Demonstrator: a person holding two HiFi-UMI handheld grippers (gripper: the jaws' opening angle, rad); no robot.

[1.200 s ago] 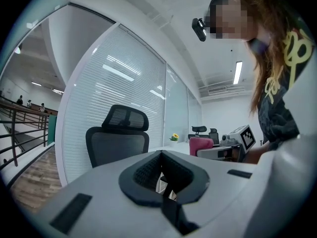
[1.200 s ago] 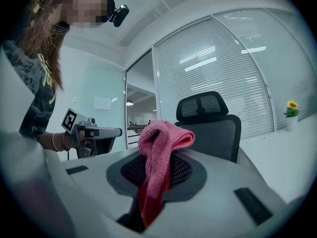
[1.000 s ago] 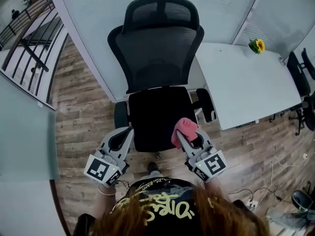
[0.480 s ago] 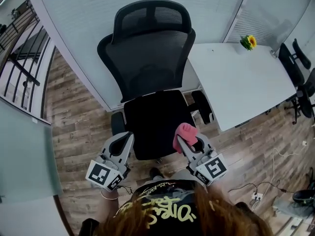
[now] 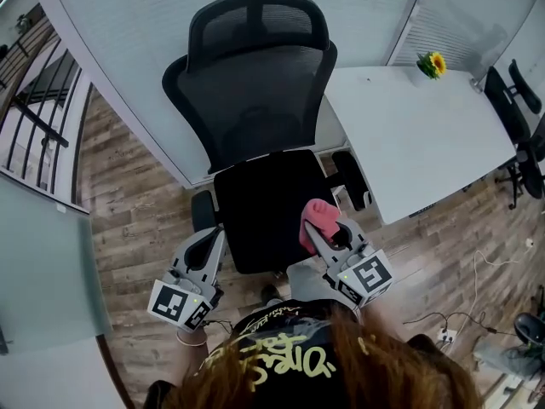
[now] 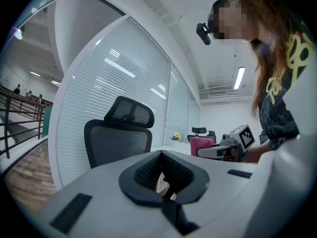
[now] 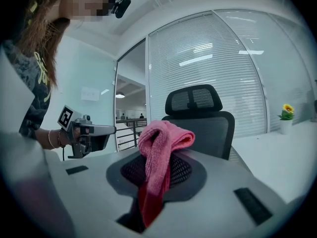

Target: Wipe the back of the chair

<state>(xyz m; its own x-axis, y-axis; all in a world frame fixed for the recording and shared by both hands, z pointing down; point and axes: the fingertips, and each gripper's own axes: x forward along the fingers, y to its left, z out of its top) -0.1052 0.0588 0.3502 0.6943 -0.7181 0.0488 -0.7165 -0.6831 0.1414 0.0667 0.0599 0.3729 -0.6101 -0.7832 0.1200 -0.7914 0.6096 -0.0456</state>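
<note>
I'm watching from just behind the person, who faces the office chair. Its mesh back [image 5: 247, 100] fills the upper middle of the head view, with the headrest [image 5: 255, 24] above it and the black seat [image 5: 264, 198] below. Nothing touches the back yet.

The right gripper [image 5: 322, 235], at lower right of centre, is clamped on a pink cloth [image 5: 317, 218]. In its own view the cloth [image 7: 161, 148] is pinched at a fold, with a rounded wad bulging past the jaws and a tail hanging down between them. The left gripper [image 5: 213, 239], at lower left, carries nothing and its jaws look closed together.

I'd guess the cloth is light, soft and limp, so it will bunch rather than lie flat, and only the protruding wad can do the wiping. The grip at the fold looks sound, though a hard drag across the mesh might tug it loose. The mesh probably gives under pressure, and the chair may swivel or roll away. The spare gripper could steady it at the back's outer frame. A white table [image 5: 409, 143] stands just right of the chair.
</note>
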